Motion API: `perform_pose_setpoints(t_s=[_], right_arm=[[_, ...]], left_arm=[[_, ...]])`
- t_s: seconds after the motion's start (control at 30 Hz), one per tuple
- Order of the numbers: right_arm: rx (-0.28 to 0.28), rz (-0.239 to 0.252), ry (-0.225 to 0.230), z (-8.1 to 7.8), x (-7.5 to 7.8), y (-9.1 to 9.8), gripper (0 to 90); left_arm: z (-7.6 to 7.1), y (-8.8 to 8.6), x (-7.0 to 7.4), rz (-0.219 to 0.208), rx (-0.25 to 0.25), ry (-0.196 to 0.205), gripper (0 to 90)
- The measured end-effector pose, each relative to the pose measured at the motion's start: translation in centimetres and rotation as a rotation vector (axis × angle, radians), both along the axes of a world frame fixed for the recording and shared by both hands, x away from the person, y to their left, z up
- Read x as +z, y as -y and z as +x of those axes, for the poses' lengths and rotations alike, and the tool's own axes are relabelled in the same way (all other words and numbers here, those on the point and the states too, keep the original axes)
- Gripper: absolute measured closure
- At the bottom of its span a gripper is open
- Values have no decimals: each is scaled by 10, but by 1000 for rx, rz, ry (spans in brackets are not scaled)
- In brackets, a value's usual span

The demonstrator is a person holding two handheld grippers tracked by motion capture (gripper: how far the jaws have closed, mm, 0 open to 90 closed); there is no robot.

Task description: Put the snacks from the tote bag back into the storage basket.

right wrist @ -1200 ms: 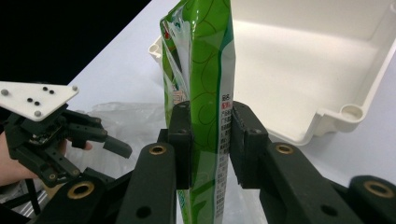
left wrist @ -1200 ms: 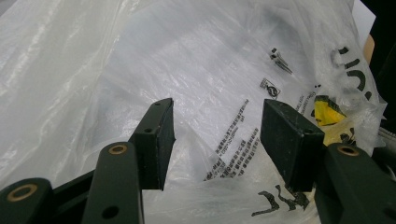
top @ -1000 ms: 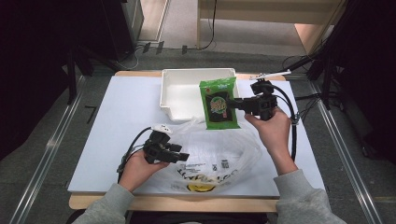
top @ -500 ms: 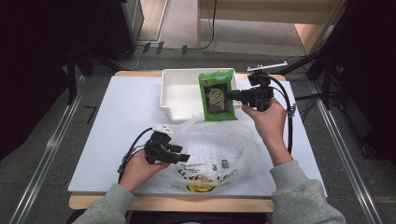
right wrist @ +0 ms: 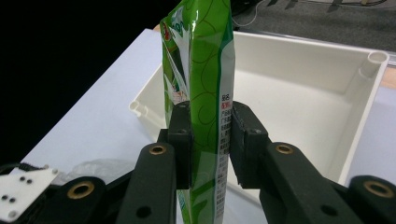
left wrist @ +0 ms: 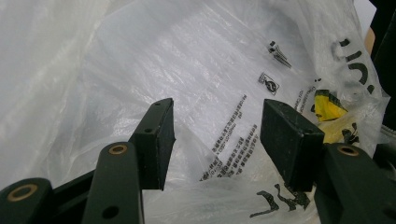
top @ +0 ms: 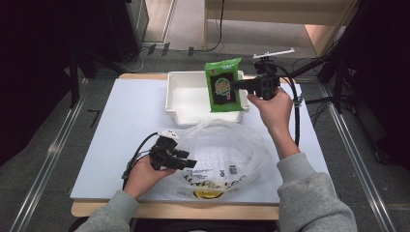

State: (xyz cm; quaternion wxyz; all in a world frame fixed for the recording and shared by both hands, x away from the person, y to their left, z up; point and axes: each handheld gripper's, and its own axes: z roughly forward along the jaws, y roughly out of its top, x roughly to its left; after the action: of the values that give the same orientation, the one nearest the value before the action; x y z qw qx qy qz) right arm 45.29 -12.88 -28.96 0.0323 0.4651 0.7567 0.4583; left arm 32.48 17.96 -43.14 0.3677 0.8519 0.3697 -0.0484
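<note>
"Where is the green snack pack [top: 223,85]?"

"Up over the white tray [top: 186,96], pinched tight in the right tool [top: 235,85]."

"And the left tool [top: 189,161]?"

"Its jaws are apart, resting on the clear plastic bag [top: 227,150], just in front of the tray."
</note>
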Motion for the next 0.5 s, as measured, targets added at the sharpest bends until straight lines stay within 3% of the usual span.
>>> perform_pose_setpoints(t_s=[0.5], right_arm=[[-48, 13, 25, 39, 0, -11, 737]], left_arm=[[0, -1, 0, -8, 0, -5, 455]])
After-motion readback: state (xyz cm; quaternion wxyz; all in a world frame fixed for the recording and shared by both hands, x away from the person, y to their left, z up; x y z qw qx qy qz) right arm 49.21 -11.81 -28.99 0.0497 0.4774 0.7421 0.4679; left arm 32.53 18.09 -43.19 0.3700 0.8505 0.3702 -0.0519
